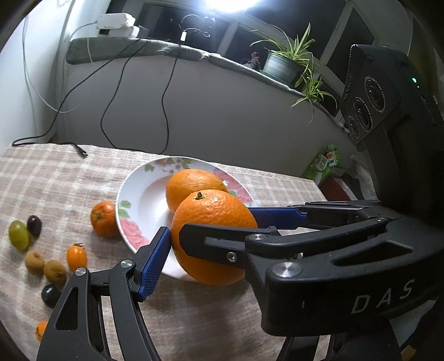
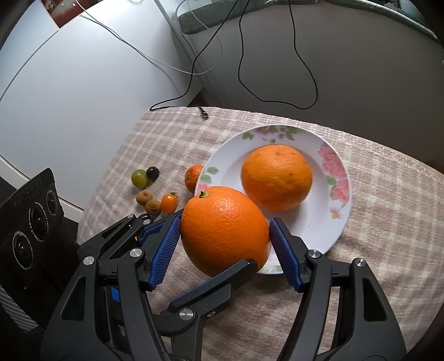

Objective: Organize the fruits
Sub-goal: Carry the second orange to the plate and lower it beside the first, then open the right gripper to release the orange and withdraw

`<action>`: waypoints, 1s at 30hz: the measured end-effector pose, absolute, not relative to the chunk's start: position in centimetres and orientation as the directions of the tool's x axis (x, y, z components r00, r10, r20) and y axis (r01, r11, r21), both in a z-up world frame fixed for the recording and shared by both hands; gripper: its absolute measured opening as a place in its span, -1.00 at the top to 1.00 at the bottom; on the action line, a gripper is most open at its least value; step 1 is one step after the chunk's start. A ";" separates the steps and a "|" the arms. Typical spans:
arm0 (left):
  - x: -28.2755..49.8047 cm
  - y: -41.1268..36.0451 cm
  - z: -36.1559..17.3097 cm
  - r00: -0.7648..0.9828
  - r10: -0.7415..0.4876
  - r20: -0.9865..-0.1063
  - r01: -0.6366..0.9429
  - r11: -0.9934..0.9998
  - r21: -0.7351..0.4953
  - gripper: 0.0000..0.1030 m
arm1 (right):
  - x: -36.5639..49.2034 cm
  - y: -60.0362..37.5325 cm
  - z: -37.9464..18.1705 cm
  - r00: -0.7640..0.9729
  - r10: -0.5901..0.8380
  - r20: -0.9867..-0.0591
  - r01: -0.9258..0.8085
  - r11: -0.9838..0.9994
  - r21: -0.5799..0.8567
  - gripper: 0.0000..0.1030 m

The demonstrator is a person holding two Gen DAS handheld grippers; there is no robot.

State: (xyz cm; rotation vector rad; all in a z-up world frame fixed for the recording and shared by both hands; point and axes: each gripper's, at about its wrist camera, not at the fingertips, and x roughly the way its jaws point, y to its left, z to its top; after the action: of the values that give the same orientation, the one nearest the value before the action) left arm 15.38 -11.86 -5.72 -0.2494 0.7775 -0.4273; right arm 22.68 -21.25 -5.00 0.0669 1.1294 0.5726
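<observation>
Potted plant (image 1: 288, 62) on sill; cable (image 2: 204, 112) on checked tablecloth (image 2: 388, 208).

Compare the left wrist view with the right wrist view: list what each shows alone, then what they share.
Only the left wrist view shows the potted plant on the ledge, the white box up there, and a green carton.

Only the right wrist view shows the photo on the white surface at upper left.

Both show the checked cloth, the flowered plate with one orange on it, the small fruits beside it, and a second orange with both grippers' blue pads against it.
</observation>
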 end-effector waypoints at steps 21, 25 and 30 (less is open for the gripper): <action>16.3 -13.3 -6.1 0.633 -0.431 -0.643 0.282 0.902 -0.328 -0.28 | 22.9 -22.4 -4.4 0.383 0.402 -0.832 -0.376 0.890 0.257 -0.36; 16.2 -12.9 -5.9 0.634 -0.422 -0.648 0.271 0.906 -0.325 -0.29 | 22.9 -22.7 -3.7 0.403 0.391 -0.828 -0.371 0.896 0.243 -0.36; 15.9 -12.4 -5.9 0.634 -0.416 -0.652 0.261 0.909 -0.326 -0.31 | 22.9 -23.4 -3.4 0.414 0.391 -0.822 -0.354 0.901 0.251 -0.36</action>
State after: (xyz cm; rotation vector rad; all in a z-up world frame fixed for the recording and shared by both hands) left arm 15.89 -12.37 -5.95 -0.2088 0.7949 -0.3903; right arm 22.91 -23.37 -3.45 0.0400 1.0441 0.4685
